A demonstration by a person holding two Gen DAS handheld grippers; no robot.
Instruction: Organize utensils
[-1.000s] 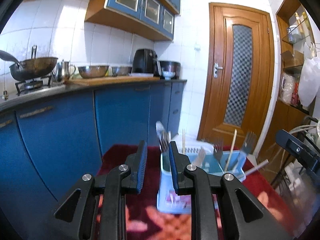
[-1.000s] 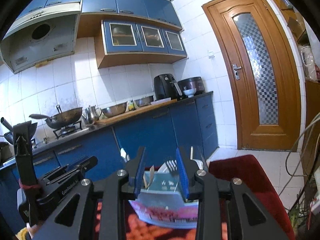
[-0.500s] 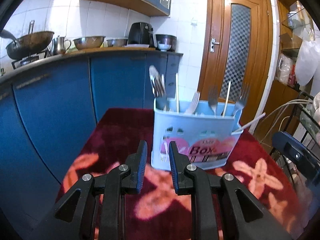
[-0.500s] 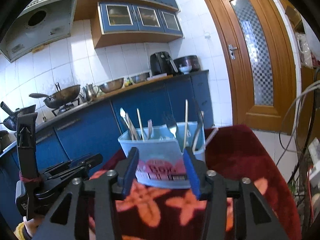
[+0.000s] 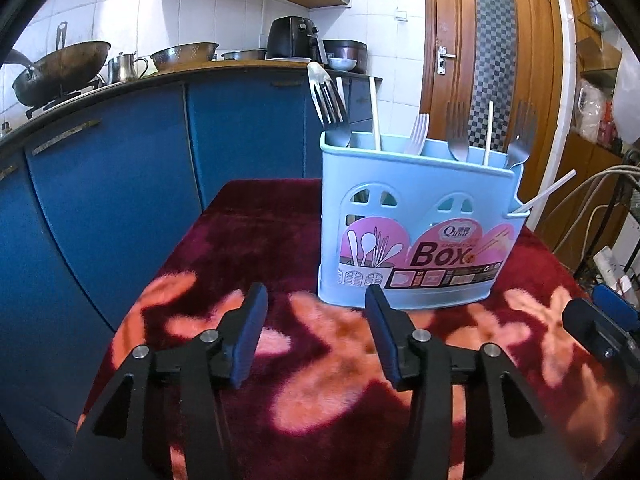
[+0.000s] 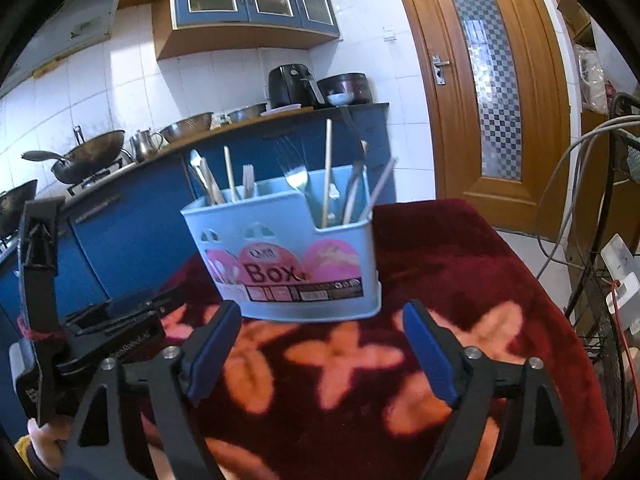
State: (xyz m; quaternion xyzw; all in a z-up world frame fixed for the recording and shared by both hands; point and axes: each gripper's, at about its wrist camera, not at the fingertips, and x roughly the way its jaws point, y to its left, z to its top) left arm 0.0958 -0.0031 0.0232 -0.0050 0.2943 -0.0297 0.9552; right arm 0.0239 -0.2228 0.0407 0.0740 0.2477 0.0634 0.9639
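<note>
From the left wrist, the left gripper (image 5: pixel 316 320) hangs with jaws spread, empty, just short of the blue utensil box (image 5: pixel 416 232) standing upright on the red floral cloth (image 5: pixel 256 232).

From the right wrist, the right gripper (image 6: pixel 320 344) gapes wide, empty; the box (image 6: pixel 288 256) sits just beyond, forks (image 6: pixel 296 178) and chopsticks (image 6: pixel 328 160) upright inside.

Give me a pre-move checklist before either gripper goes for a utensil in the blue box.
1. Left gripper open, nothing held: ok.
2. Right gripper open, nothing held: ok.
3. Blue box upright on the red cloth: ok.
4. Forks and chopsticks stand above the rim, reachable from above: ok.
5. Utensils sorted by compartment: cannot tell.
6. Grippers apart from each other: ok.
</note>
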